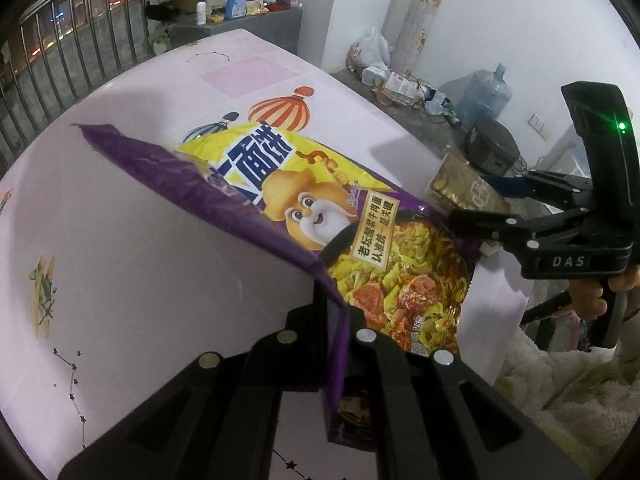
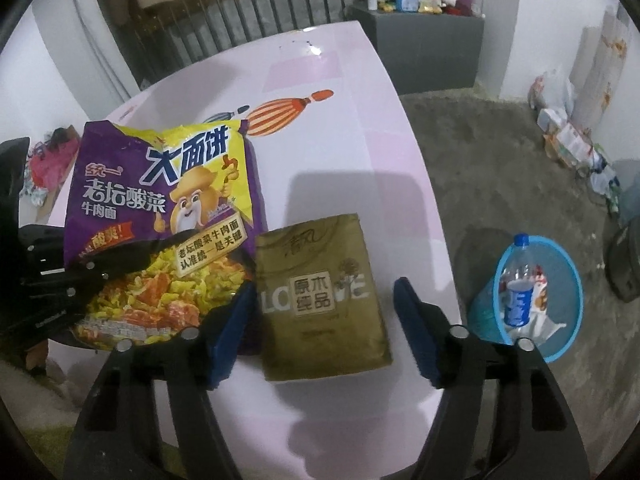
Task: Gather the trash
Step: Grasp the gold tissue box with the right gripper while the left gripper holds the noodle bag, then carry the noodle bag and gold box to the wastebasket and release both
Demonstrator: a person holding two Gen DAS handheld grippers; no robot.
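A purple and yellow instant noodle wrapper (image 1: 304, 208) is pinched at its edge by my left gripper (image 1: 336, 312), which is shut on it and holds it tilted above the pink table (image 1: 120, 240). The wrapper also shows in the right wrist view (image 2: 160, 208), with the left gripper (image 2: 92, 270) at its left edge. A gold tissue pack (image 2: 324, 296) lies flat near the table's front edge. My right gripper (image 2: 324, 316) is open, its blue pads on either side of the pack. The right gripper (image 1: 500, 200) shows in the left wrist view beside the pack (image 1: 464, 188).
A blue trash basket (image 2: 536, 296) stands on the grey floor right of the table, with a plastic bottle (image 2: 518, 284) and other trash in it. A railing (image 2: 240, 12) and a cluttered grey cabinet (image 2: 424, 40) stand beyond the table. Clutter lines the right wall.
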